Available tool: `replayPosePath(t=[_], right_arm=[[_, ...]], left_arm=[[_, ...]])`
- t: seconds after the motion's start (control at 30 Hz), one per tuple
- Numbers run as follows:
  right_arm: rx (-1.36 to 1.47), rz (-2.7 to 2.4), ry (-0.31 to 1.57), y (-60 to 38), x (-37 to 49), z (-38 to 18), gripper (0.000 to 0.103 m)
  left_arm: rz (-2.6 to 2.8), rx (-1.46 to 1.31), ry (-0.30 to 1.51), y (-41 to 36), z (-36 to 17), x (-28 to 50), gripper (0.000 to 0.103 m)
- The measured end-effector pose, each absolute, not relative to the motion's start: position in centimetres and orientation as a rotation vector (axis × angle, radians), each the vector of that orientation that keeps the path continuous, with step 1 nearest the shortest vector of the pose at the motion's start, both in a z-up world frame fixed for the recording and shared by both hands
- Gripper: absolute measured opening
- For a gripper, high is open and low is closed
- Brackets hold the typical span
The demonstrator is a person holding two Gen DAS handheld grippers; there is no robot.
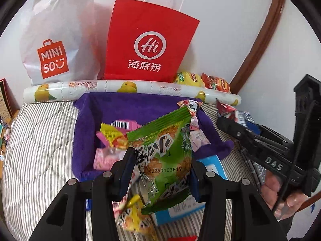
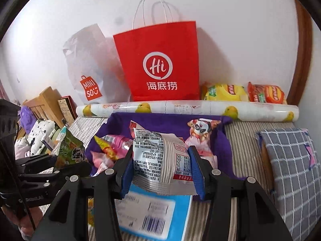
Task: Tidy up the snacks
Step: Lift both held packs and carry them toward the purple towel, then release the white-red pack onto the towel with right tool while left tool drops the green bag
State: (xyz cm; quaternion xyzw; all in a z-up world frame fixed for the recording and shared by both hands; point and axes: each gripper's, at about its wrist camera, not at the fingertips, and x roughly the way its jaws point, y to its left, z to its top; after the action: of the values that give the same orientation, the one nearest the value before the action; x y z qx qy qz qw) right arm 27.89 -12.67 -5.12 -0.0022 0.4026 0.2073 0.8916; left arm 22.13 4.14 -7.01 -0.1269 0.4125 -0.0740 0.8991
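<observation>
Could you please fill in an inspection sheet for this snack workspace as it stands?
Surface: striped bedding.
Job's things: purple fabric bin holding pink and yellow packets; green snack packet; white snack packet.
Clutter: blue-edged box, lemon-print roll, checked cloth.
Grippers: left gripper shut on green snack packet; right gripper shut on white snack packet.
Cables: nothing seen.
Surroundings: red paper bag, Miniso bag, white wall.

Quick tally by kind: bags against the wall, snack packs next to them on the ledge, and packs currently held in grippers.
Bags: 2, the white Miniso bag and red paper bag
Ledge packs: 2, yellow pack and orange pack
Held packs: 2, green packet and white packet
Total: 6
</observation>
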Motion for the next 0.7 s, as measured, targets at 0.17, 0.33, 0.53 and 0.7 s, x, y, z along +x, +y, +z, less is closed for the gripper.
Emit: replayPosePath(t=[0.17, 0.33, 0.53, 0.7], right_arm=[[-0.009, 0.448, 0.873, -11.9, 31.2, -7.1, 0.051], [0.018, 0.447, 0.926, -11.9, 33.5, -9.9, 0.028], [0.026, 0.443, 0.986, -12.5, 34.0, -12.2, 0.025], [0.041, 0.436, 0.968, -13.3, 33.6, -11.8, 0.026]], left_arm=[[-0.169, -0.292, 0.886, 4.6, -8.1, 24.5, 0.046], [-0.166, -0.278, 0.915, 4.3, -9.6, 26.7, 0.046], [-0.166, -0.278, 0.928, 4.1, -10.8, 28.5, 0.046], [-0.156, -0.271, 0.936, 3.4, -10.9, 30.0, 0.046]])
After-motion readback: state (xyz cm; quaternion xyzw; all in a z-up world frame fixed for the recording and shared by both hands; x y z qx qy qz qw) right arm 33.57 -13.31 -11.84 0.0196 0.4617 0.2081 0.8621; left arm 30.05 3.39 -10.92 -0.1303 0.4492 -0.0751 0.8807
